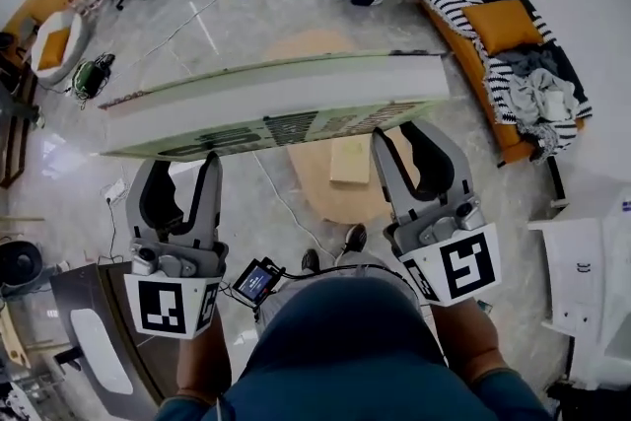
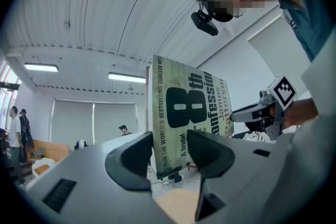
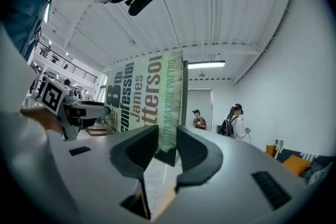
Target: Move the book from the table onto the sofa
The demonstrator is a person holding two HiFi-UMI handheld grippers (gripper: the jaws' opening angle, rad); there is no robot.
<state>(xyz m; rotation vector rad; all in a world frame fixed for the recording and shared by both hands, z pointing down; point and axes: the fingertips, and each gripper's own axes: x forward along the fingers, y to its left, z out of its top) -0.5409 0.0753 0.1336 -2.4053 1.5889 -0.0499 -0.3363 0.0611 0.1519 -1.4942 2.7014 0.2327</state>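
Above the floor in front of you hangs one book [image 1: 276, 104], a paperback of the 8th Confession, and your two grippers share it. The left gripper [image 1: 180, 163] clamps one end of its near edge and the right gripper [image 1: 402, 135] the other, each with its jaws closed partway onto the book. It is well apart from the single orange sofa [image 1: 455, 39], which carries two orange cushions [image 1: 503, 23]. The book covers part of a round tan shape [image 1: 340, 197] below, too hidden to name, and its clamped edge disappears between the jaws
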